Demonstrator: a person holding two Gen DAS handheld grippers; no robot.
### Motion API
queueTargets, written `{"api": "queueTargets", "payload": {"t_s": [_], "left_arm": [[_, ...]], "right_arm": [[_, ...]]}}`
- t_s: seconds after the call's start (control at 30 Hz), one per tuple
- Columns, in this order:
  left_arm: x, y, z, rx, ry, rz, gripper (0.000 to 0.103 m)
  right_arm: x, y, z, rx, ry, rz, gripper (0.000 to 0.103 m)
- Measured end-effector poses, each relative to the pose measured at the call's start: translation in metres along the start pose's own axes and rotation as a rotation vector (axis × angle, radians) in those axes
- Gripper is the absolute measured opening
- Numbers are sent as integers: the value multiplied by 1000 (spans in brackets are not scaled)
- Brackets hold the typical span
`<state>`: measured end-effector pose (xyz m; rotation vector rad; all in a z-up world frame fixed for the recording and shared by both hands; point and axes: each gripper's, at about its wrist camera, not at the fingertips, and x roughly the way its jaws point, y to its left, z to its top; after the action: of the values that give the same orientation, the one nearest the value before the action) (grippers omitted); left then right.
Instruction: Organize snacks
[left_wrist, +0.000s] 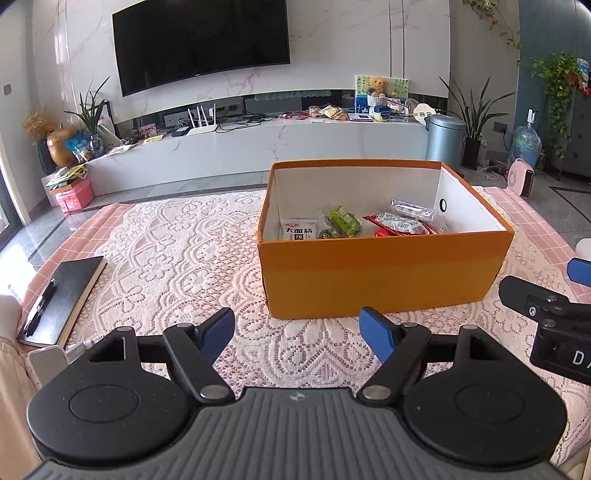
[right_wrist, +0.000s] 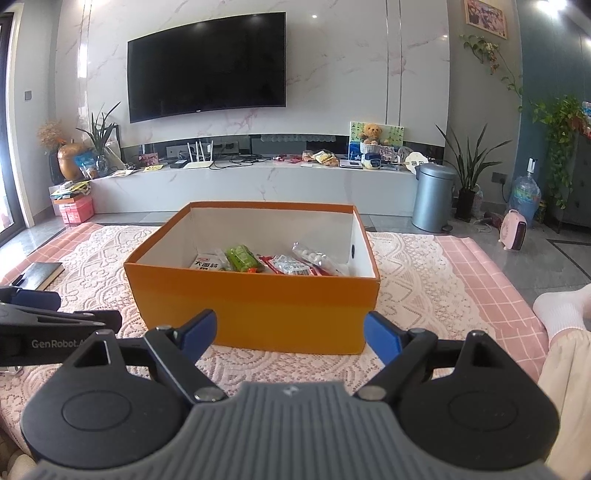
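An open orange cardboard box (left_wrist: 380, 273) (right_wrist: 258, 306) with a white inside stands on a lace-covered table. In it lie several snack packets: a white one with black characters (left_wrist: 298, 229) (right_wrist: 205, 264), a green one (left_wrist: 344, 220) (right_wrist: 242, 258), a red and white one (left_wrist: 400, 223) (right_wrist: 291, 265) and a clear one (left_wrist: 412, 210) (right_wrist: 314, 256). My left gripper (left_wrist: 297, 326) is open and empty, just in front of the box. My right gripper (right_wrist: 290, 326) is open and empty, just in front of the box's near wall.
A black notebook with a pen (left_wrist: 61, 297) (right_wrist: 40, 275) lies at the table's left edge. The right gripper's body (left_wrist: 550, 314) shows at the right of the left wrist view, the left gripper's body (right_wrist: 44, 328) at the left of the right wrist view. A socked foot (right_wrist: 561, 306) rests at the right.
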<state>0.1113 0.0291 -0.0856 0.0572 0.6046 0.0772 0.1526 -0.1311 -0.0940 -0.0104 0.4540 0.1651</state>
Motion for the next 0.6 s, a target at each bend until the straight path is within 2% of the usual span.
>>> {"api": "queueTargets", "payload": {"t_s": [0.6], "left_arm": [[0,0,0,8,6,-2,90]], "right_arm": [[-2,1,1,-8,3,5,85]]}}
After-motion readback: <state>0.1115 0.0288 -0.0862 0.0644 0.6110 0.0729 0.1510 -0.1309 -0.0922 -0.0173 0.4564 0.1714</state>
